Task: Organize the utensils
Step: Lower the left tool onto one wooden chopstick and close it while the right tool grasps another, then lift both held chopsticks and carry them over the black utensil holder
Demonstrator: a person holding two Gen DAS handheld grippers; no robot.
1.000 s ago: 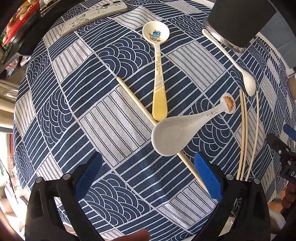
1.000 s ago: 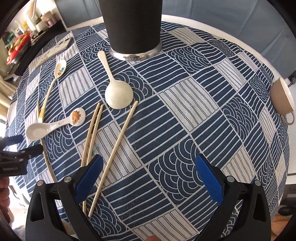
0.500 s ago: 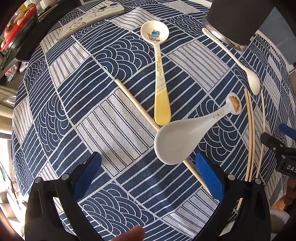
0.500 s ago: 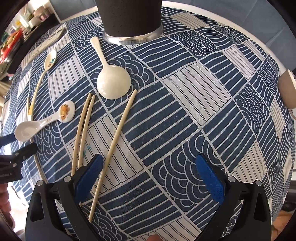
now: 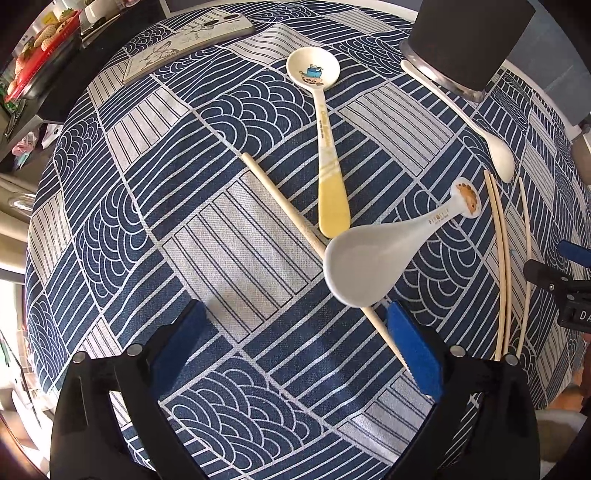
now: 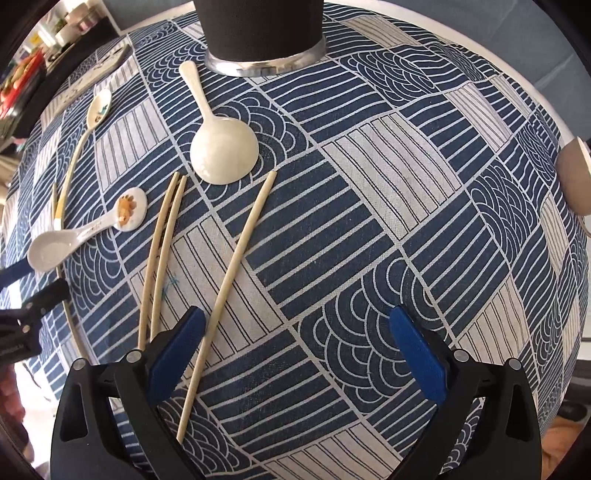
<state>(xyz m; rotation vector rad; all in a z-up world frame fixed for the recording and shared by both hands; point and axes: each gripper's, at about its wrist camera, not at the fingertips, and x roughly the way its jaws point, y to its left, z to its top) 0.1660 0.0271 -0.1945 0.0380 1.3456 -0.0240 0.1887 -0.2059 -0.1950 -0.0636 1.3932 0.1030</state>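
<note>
The white spoon [image 5: 364, 267] is hiding the middle of a chopstick [image 5: 280, 201]; both tools, left [image 5: 299, 347] and right [image 6: 295, 347], are gaping empty, jaws just narrowing slightly.

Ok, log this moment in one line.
left gripper: open, closing, empty | right gripper: open, closing, empty | spoons, chopsticks: on cloth

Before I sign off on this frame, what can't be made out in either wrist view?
- Black holder: top cut off by both views' upper edge, so its contents are unseen.
- Single chopstick: in the left wrist view the white spoon covers its middle.
- Cup: cut off by the right wrist view's right edge.
</note>
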